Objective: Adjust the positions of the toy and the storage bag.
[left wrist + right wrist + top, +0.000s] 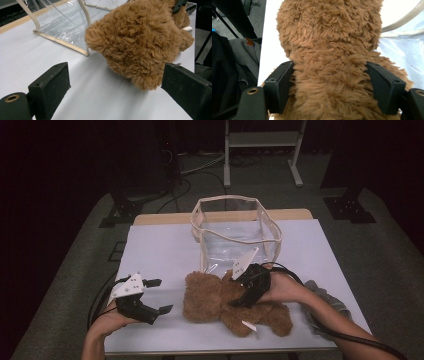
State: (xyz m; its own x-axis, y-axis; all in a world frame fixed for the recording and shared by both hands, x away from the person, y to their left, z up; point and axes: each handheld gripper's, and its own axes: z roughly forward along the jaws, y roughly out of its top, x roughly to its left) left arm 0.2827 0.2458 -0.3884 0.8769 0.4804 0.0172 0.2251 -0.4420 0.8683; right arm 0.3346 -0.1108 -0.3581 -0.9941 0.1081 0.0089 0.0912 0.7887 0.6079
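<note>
Straddling the teddy bear (235,305) at lower centre, the right gripper (248,287) has open fingers, the left gripper (150,296) waits open, leaving the clear bag (236,232) unfilled.

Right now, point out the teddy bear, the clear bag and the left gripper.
teddy bear (205,300), high view, on its furry head.
clear bag (235,201), high view, on the cream rim at the back.
left gripper (161,296), high view, midway between its open fingertips.
</note>
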